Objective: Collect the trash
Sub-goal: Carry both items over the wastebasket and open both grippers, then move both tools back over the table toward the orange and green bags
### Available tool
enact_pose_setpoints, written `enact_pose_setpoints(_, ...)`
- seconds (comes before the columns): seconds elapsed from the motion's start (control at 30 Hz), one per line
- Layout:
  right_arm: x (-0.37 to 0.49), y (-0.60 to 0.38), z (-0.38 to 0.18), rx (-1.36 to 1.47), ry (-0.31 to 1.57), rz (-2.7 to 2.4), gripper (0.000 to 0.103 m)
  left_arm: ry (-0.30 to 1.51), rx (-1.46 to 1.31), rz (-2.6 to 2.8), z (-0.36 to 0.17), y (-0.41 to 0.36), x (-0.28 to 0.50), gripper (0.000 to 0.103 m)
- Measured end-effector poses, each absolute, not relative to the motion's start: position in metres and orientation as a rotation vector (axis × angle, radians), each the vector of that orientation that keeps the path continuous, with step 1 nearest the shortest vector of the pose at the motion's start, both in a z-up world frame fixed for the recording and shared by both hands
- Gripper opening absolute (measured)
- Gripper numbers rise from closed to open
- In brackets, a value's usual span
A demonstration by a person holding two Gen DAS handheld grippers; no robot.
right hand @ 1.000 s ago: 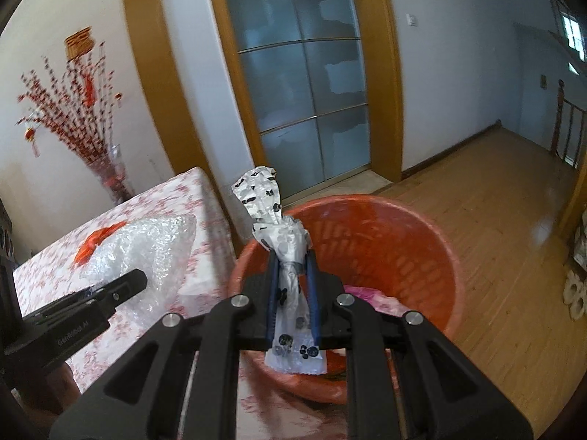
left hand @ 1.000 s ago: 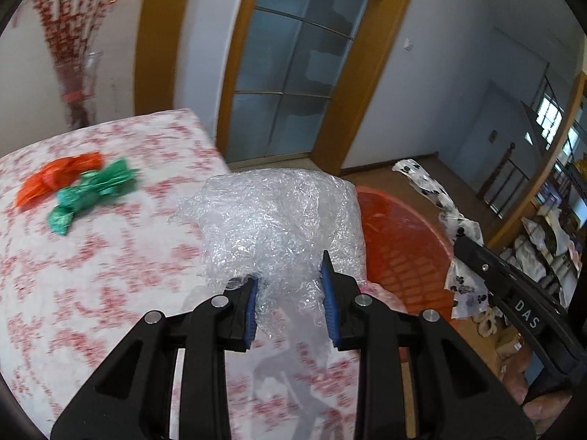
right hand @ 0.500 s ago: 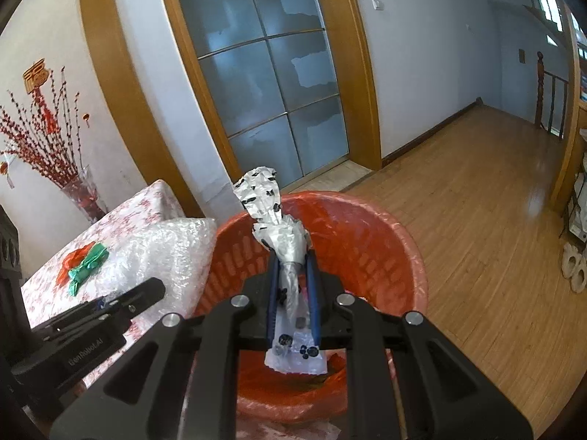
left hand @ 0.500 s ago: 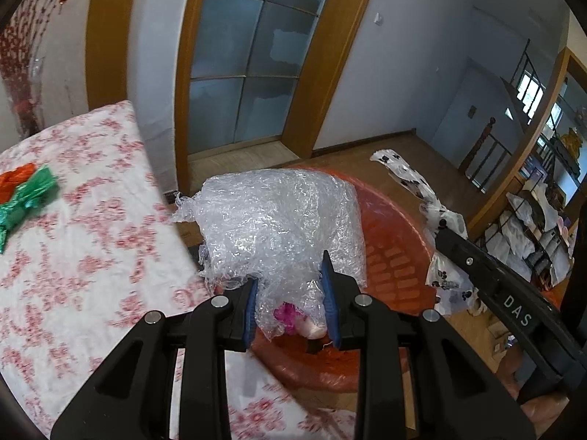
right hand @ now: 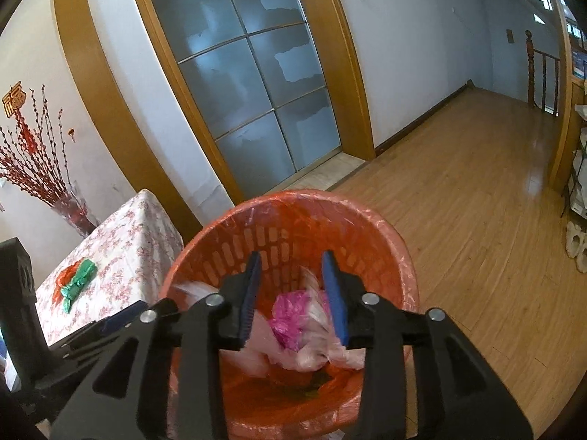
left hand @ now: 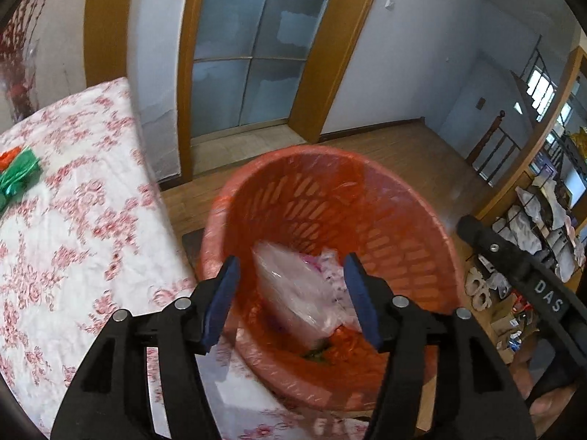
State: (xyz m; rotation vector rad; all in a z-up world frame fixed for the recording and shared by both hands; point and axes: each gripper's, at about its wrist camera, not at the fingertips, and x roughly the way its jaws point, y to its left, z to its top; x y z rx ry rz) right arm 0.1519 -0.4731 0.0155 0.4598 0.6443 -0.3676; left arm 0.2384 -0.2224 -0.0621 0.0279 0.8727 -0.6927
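An orange slatted trash basket (left hand: 367, 183) with a thin liner stands on the floor beside the table; it also shows in the right wrist view (right hand: 293, 216). My left gripper (left hand: 293, 293) is open and empty above it. My right gripper (right hand: 291, 289) is open and empty above it too. Clear bubble wrap (left hand: 293, 289) lies inside the basket, with white and pink plastic bags (right hand: 293, 311) beside it. A green wrapper (left hand: 18, 176) and an orange wrapper (left hand: 7, 156) lie on the table; both also show in the right wrist view (right hand: 77, 282).
The table (left hand: 73, 220) has a red-flowered white cloth and sits left of the basket. A vase of red branches (right hand: 69, 209) stands at its far corner. A glass door (right hand: 249, 102) is behind; wooden floor (right hand: 477, 201) stretches right. Shelves with clutter (left hand: 543, 220) stand far right.
Both grippers opened. The bubble wrap dropped from my left gripper into the basket, and the spotted bag dropped from my right gripper into it. Both grippers moved further over the basket.
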Motion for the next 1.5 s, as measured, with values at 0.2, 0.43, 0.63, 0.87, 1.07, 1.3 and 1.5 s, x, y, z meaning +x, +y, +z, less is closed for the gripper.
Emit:
enact_pose_setpoints(0.2, 0.154, -0.466, 0.010, 0.442, 0.661, -0.379, 0.051, 0.855, 0.028, -0.613, -0.062, -0.194, 0.242, 0.073)
enact_pose_setpoints(0.43, 0.162, -0.448, 0.013, 0.404, 0.676, -0.349, 0.054, 0.827, 0.035, -0.534, -0.055, -0.156, 0.245, 0.076)
enact_pose_setpoints(0.63, 0.182, -0.408, 0.014, 0.342, 0.711, -0.256, 0.054, 0.786, 0.058, -0.431, -0.050, -0.107, 0.255, 0.077)
enact_pose_setpoints(0.87, 0.221, -0.331, 0.018, 0.258, 0.752, -0.085, 0.054, 0.742, 0.049, -0.253, -0.048, -0.027, 0.267, 0.077)
enact_pose_setpoints(1.07, 0.262, -0.254, 0.020, 0.206, 0.778, 0.064, 0.054, 0.713, -0.001, -0.099, -0.043, 0.045, 0.276, 0.077)
enact_pose_setpoints(1.3, 0.319, -0.170, 0.010, 0.209, 0.823, 0.183, 0.053, 0.686, -0.068, 0.041, -0.040, 0.118, 0.288, 0.077)
enact_pose_setpoints(1.5, 0.366, -0.130, 0.009, 0.234, 0.825, 0.171, 0.053, 0.680, -0.118, 0.110, -0.043, 0.154, 0.297, 0.077)
